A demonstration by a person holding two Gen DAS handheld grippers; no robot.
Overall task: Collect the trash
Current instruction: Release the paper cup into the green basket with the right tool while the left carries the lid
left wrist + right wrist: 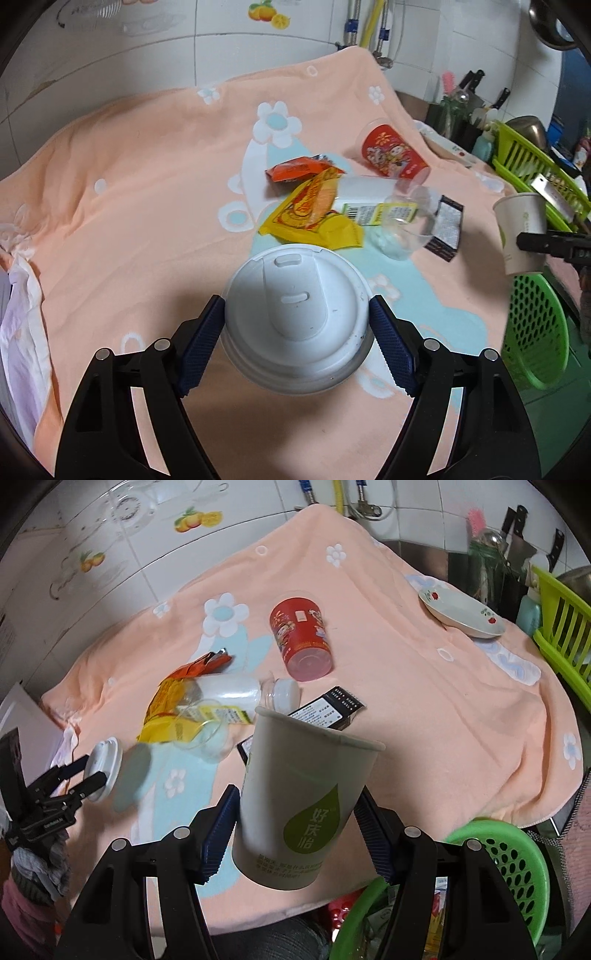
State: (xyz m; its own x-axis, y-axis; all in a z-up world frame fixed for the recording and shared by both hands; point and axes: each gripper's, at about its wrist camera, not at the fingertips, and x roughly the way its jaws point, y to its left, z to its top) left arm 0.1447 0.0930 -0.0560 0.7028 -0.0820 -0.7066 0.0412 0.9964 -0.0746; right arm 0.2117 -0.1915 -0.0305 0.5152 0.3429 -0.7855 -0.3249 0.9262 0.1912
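Both views are evenly and fairly brightly lit by soft indoor light from above, with a dark vignette ring closing every corner. Fisheye bending curves the tiled wall (110,92) at 11 o'clock and bows the peach towel (129,192). A soft grey shadow lies on the towel just below the white lidded cup (297,321), and another falls beside the same cup at 9 o'clock in the right wrist view. Pale glare washes the wall tiles at 12 o'clock. The green basket (535,332) at 4 o'clock is smeared, and the clear plastic cup (406,225) reads hazy.
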